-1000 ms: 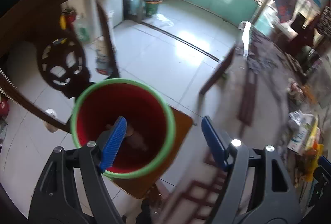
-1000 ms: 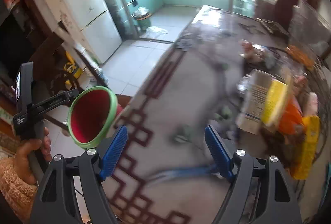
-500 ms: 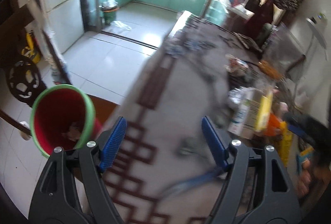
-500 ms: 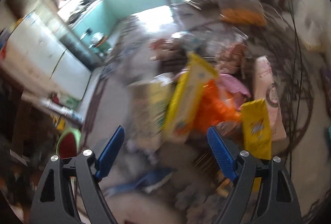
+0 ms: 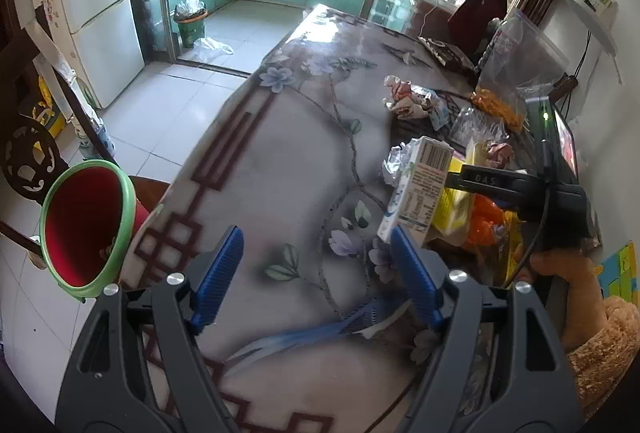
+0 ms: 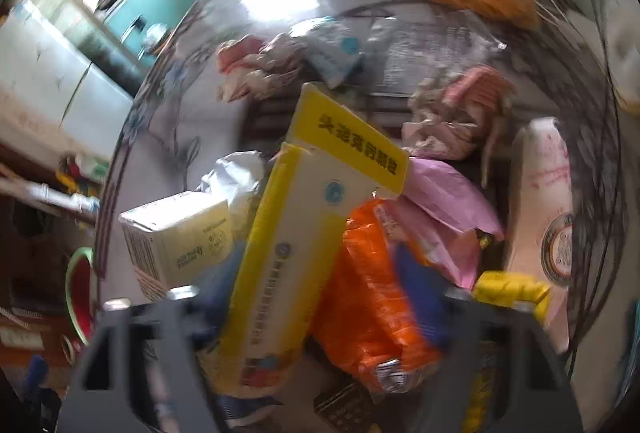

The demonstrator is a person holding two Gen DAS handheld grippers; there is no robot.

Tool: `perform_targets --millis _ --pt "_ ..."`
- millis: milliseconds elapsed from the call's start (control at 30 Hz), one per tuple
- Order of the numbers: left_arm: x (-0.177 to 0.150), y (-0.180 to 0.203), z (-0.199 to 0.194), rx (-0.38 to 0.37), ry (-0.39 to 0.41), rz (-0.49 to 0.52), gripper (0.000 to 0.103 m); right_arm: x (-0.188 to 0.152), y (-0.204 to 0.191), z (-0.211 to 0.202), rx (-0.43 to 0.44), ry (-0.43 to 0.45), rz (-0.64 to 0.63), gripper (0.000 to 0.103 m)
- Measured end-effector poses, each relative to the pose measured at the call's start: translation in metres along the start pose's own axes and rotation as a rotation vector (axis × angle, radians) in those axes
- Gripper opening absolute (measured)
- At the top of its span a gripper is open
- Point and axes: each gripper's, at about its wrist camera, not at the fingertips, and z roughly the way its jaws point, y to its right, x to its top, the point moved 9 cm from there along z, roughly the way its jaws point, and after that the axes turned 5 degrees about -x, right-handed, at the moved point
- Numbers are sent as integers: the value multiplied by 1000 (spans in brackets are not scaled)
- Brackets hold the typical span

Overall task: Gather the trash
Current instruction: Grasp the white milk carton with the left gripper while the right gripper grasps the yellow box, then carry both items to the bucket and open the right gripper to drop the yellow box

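Right gripper jaws, just closing, straddle the light, crushable yellow carton mid-body at six o'clock; left gripper gapes empty.

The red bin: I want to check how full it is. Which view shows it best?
The left wrist view: the red bin sits sharp beside the table, its mouth facing the camera. The right wrist view shows only a blurred sliver at its left edge.

black tongs – blue ribbed pads, silver screws, fuzzy tan sleeve
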Motion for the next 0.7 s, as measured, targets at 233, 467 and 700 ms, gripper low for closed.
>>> perform_targets --millis 233,467,700 --pt "1 29 32 -77 -58 29 73 9 4 -54 132 104 -48 22" --pt "3 69 92 -107 -134 139 73 6 28 -104 153 208 -61 22" --pt "4 78 126 -121 -205 116 39 9 31 -104 170 206 -49 22"
